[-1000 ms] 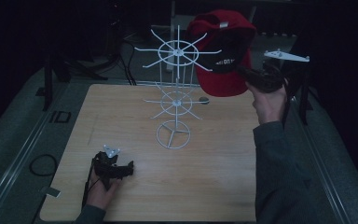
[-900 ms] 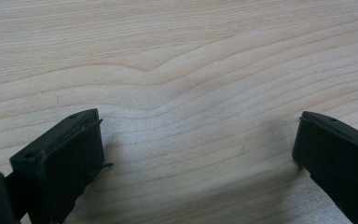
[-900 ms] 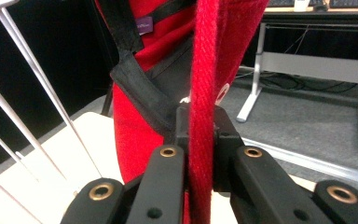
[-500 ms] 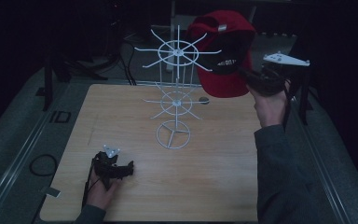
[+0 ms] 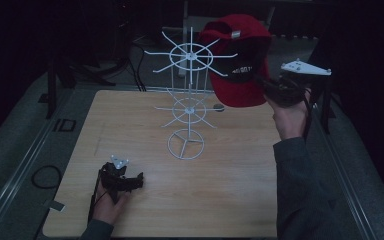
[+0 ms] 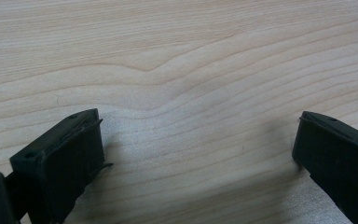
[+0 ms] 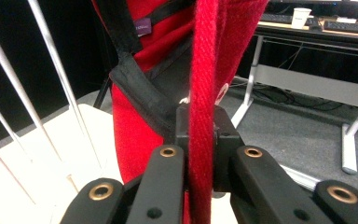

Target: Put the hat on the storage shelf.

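Both grippers are black. The right gripper (image 5: 263, 85) carries a pale grey three-cornered plate (image 5: 305, 68) on top, and a dark cable (image 5: 308, 120) trails from it; its linkage arms show brass-coloured rivets (image 7: 168, 151). The left gripper (image 5: 139, 181) bears a smaller grey plate (image 5: 118, 162). The person's sleeve (image 5: 300, 190) is dark grey.

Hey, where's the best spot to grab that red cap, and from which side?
Grip the brim edge of the red cap, coming from the right, as the right gripper does: it looks thin and stiff, so the jaws clamp it flat, leaving the hollow crown facing the white rack.
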`<state>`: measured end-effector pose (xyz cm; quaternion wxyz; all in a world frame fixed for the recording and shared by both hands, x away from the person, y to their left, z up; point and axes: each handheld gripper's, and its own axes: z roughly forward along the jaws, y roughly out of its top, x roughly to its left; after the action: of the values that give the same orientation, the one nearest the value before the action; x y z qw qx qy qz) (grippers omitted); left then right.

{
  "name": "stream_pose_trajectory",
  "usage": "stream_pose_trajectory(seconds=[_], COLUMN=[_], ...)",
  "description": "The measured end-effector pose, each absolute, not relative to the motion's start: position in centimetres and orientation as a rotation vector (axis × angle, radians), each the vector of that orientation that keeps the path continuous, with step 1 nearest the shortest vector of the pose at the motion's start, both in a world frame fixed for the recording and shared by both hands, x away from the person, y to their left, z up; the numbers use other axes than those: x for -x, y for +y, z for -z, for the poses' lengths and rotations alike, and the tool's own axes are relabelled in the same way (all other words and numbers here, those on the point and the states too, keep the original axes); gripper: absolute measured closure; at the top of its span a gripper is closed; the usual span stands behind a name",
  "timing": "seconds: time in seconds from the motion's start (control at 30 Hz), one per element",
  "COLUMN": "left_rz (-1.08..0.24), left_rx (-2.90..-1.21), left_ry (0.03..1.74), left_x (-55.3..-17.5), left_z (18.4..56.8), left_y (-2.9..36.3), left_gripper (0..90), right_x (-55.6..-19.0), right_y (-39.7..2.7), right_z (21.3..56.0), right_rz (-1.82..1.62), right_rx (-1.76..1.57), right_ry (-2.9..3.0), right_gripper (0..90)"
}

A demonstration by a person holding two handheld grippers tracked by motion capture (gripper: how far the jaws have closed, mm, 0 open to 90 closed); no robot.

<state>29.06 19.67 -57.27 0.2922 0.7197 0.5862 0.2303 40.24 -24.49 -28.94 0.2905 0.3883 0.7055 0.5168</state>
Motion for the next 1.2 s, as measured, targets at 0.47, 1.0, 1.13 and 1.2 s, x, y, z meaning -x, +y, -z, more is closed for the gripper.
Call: stream_pose_trajectory(seconds=[0.47,1.0,1.13,1.2], left_rz=[-0.613,-0.614,-0.615,-0.616], left_rx=[-1.918,-1.919,-1.917,-1.916], left_ry=[1.562,1.561,1.562,1.562], left_x=[-29.1,-29.1,-29.1,-29.1], left_z=[57.3,57.3,57.3,57.3], left_y=[19.7,19.7,19.7,19.7], left_gripper=[1.9,1.9,1.9,1.9], right_x=[-40.3,-41.0,-41.0,-41.0], right_y=[-25.2,-25.2,-25.2,-25.2], right_z=[30.0,31.7,31.8,31.9], right_rz=[-1.389,-1.334,-1.342,-1.349], right_rx=[-1.027,-1.042,-1.044,-1.044], right_ry=[1.900,1.962,1.974,1.972], right_gripper=[85.4,83.3,81.5,79.7])
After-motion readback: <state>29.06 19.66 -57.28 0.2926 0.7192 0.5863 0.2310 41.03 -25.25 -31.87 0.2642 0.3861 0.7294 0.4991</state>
